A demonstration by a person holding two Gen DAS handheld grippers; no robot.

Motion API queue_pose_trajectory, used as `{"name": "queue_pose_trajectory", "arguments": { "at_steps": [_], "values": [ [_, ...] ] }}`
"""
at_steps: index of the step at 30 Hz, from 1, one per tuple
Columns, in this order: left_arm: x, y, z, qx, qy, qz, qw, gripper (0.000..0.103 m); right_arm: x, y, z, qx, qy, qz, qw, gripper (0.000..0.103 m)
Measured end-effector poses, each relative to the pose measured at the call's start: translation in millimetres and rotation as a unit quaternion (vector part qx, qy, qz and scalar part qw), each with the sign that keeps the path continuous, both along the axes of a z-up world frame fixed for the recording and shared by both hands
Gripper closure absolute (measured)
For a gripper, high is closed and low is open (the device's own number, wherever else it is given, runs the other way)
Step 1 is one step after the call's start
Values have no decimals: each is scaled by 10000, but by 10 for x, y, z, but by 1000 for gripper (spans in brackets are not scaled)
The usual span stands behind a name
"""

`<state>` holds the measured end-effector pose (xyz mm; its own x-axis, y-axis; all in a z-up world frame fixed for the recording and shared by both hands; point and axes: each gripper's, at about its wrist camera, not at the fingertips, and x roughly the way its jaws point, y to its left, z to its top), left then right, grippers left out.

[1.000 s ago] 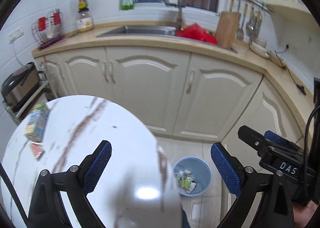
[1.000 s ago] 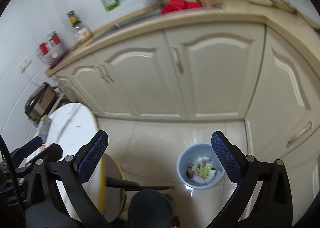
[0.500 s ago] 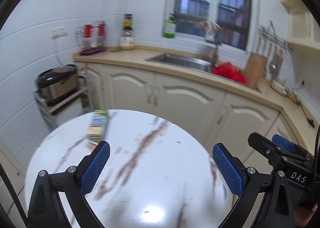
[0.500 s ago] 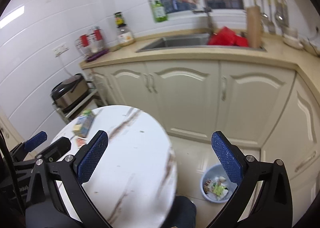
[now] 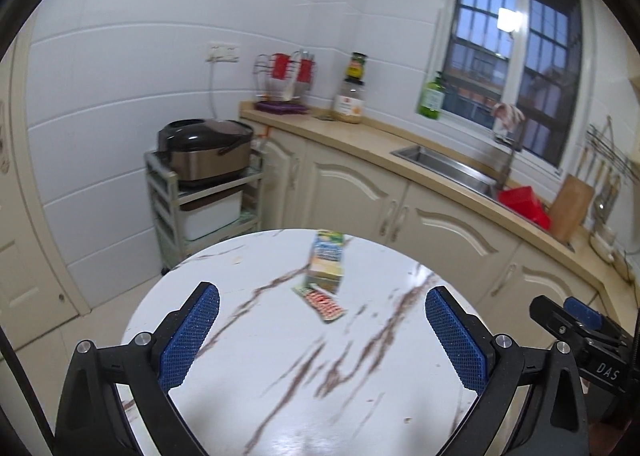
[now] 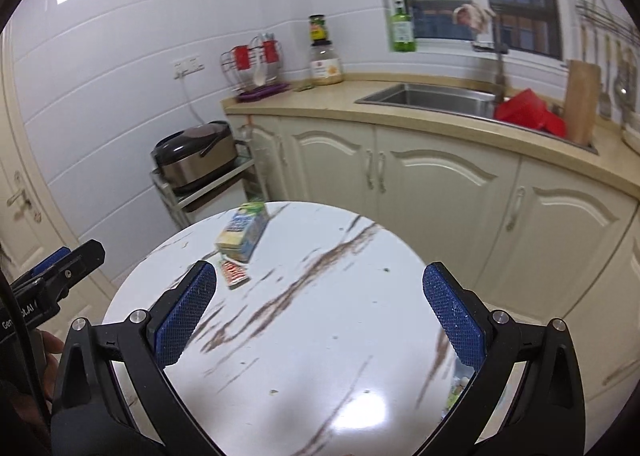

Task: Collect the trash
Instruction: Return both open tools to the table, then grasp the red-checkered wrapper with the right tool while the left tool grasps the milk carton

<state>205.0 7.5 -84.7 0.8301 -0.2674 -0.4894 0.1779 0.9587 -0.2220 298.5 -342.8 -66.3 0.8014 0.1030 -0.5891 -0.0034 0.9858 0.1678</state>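
Flat carton (image 5: 326,259) touching red wrapper (image 5: 325,305)

The near rim of the round white marble-patterned worktop (image 5: 320,396) is cut off by the lower picture edge in both views and partly covered by the black gripper frames. The print on the blurred green-and-yellow carton (image 5: 326,262) cannot be read, nor that on the small red-patterned flat packet (image 5: 325,304) touching it. In the right wrist view, only a sliver of litter (image 6: 456,388) is seen past the worktop's right rim, behind a blue-padded finger; its container is hidden.
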Motion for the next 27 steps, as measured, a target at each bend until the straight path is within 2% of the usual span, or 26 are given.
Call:
{"name": "queue_pose_trajectory", "arguments": {
  "at_steps": [3,11,24,27],
  "values": [
    [-49,98,-79,-16,69,105,9999,1,68,130,-39,-49,49,139,9999,0],
    [221,99,-195,34,382,241,9990,1,364,435,-272,-155,351,477,9981,0],
    [1354,43,-564,112,1008,393,9941,1,1325,1025,-1232,-380,1377,1110,9835,0],
    [1588,24,-671,126,1113,395,9929,1,1516,1168,-1416,-463,1561,1262,9786,3]
  ]
}}
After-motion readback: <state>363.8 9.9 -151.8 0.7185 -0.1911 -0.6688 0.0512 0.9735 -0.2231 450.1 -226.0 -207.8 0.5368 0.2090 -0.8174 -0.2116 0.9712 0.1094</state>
